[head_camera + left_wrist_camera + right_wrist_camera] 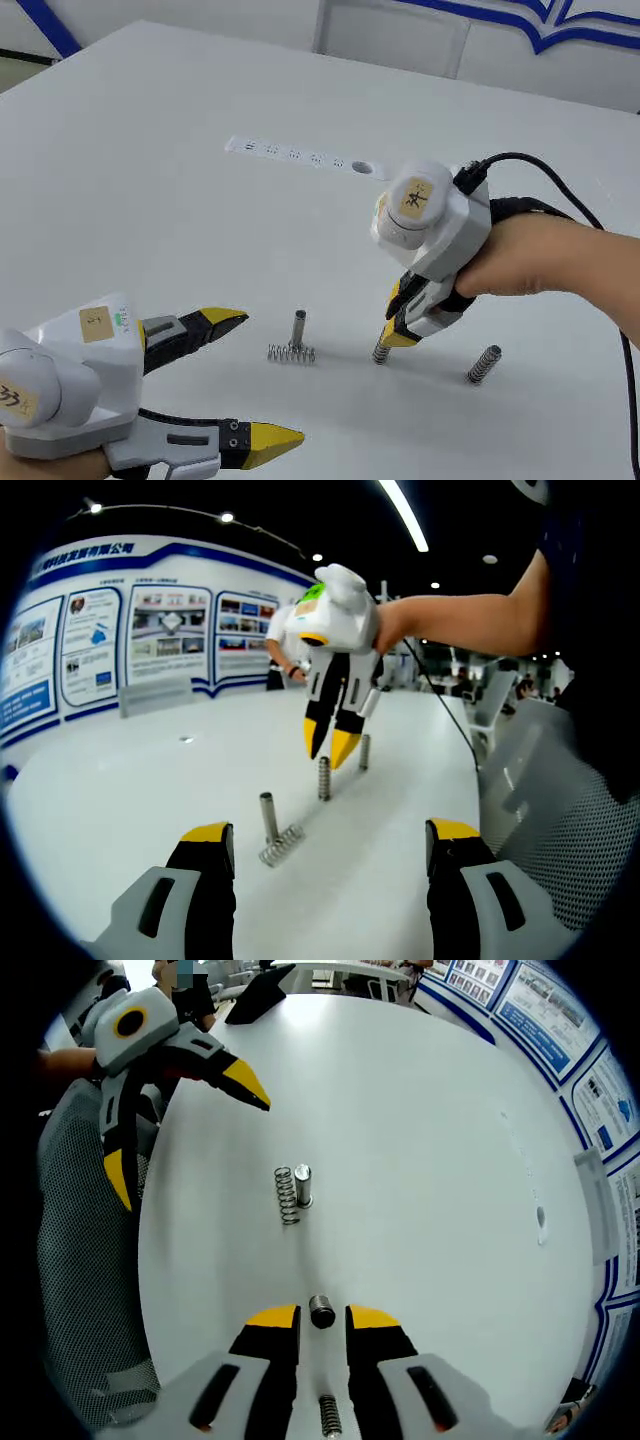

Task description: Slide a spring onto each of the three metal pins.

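Steel, upright on the white tabletop [150, 200]: bare pin [297, 327], taken as the reference point for this entry. Loose spring [291, 353]: lying on its side at the bare pin's foot, touching it or very nearly. Nearer sprung pin [381, 352]: just beside the bare pin on the right gripper's side, with a coil around it. Farther sprung pin [484, 364]: farther out on that same side, well apart from the bare pin. Right gripper [398, 328]: tips pointed down at the nearer sprung pin, jaws parted by a narrow gap. In the right gripper view the pin's top sits between the tips with neither clearly touching, and nothing is held. Left gripper [250, 377]: near the bare pin on its opposite side, jaws spread wide, empty. Power strip [300, 157]: beyond the bare pin, well apart. Judgement: two of three pins appear dressed, and the step in hand is probably leaving the coil settled on the nearer sprung pin. Lift the right gripper straight up along that pin's axis so the coil is not dragged off. Then pinch the loose spring lightly across its coils near one end, since a hard squeeze may crush it or shoot it away. Stand it upright, centre its open end over the bare pin's top, and lower it before letting go.
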The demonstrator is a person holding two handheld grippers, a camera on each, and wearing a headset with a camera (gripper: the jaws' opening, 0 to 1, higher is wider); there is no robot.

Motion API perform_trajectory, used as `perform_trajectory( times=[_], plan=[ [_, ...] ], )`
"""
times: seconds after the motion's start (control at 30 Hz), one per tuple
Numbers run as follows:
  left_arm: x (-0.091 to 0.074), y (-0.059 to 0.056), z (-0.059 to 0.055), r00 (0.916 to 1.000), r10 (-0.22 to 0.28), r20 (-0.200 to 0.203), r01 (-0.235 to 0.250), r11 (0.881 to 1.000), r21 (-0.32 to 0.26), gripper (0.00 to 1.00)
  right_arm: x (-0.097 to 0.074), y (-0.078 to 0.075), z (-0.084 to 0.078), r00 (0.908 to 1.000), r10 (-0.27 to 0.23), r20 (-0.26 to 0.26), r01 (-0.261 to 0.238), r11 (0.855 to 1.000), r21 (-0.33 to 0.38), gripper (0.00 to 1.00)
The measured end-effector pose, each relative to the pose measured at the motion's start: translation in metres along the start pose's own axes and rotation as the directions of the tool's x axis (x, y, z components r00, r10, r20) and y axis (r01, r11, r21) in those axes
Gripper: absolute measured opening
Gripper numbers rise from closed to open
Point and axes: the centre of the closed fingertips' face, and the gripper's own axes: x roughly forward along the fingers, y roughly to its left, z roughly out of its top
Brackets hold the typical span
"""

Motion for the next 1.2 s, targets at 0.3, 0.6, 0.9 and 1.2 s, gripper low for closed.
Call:
perform_trajectory(
  times=[0.3, 0.6, 0.9, 1.2],
  plan=[
    [0.003, -0.002, 0.001, 0.9999, -0.012, -0.005, 0.012, 1.0, 0.009, 0.8, 0.008, 0.017, 0.035, 0.9898, -0.014, 0.142, 0.014, 1.0, 0.002, 0.19],
    [0.003, -0.003, -0.002, 0.9998, -0.015, -0.011, 0.015, 1.0, 0.004, 0.8, 0.036, 0.028, 0.051, 0.982, 0.011, 0.188, -0.013, 1.0, 0.007, 0.18],
    [0.001, -0.002, -0.004, 0.9998, -0.012, -0.014, 0.012, 1.0, -0.001, 0.8, 0.053, 0.024, 0.056, 0.9803, 0.028, 0.195, -0.031, 0.999, 0.012, 0.16],
    [-0.001, 0.0, -0.005, 0.9998, -0.007, -0.019, 0.007, 1.0, -0.005, 0.8, 0.066, 0.025, 0.056, 0.9816, 0.049, 0.184, -0.048, 0.999, -0.01, 0.14]
  ],
)
